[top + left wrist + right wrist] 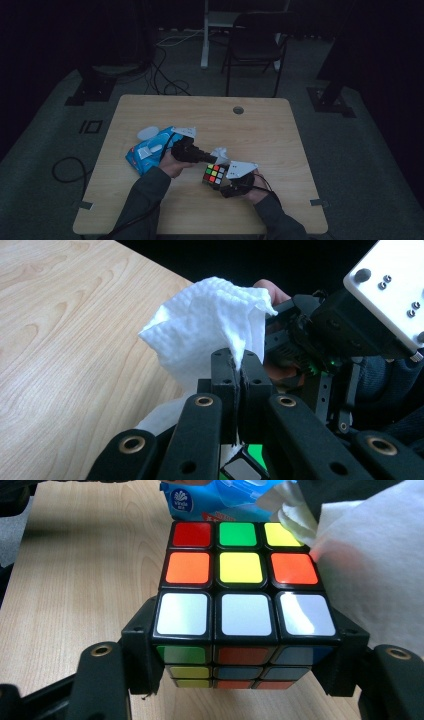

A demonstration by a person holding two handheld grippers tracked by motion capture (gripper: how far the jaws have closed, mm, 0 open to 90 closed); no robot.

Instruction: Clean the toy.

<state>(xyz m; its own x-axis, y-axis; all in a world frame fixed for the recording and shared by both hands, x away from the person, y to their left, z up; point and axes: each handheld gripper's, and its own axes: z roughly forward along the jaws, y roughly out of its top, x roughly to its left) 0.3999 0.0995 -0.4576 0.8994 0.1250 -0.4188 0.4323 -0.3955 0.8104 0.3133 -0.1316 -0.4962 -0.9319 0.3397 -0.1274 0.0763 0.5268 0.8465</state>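
High view: the person's two hands meet near the front middle of the wooden table (260, 125). The right gripper (226, 181) is clamped on a puzzle cube (214, 175), its jaws pressing the cube's two opposite sides, as the right gripper view makes plain (240, 605). The left gripper (212, 160) is pinched tight on a white tissue (210, 325), with a fold of it caught between the closed jaws and the rest standing up loose above them. The tissue sits just beside the cube's far corner; in the right gripper view it seems to brush the cube's top edge on one side (370, 580), though the dim overhead picture is too small to say whether it truly touches. A blue tissue pack (150, 152) lies on the table behind the left hand.

The work looks like wiping the cube with the tissue. Several things could go wrong from here. The tissue is thin and held by a narrow pinch, so a hard drag across the cube's edges could tear it or pull it free of the jaws. The cube's layers turn, so a sideways push from the wipe could twist the top layer. Pressing too hard could also shift the cube within its grip.
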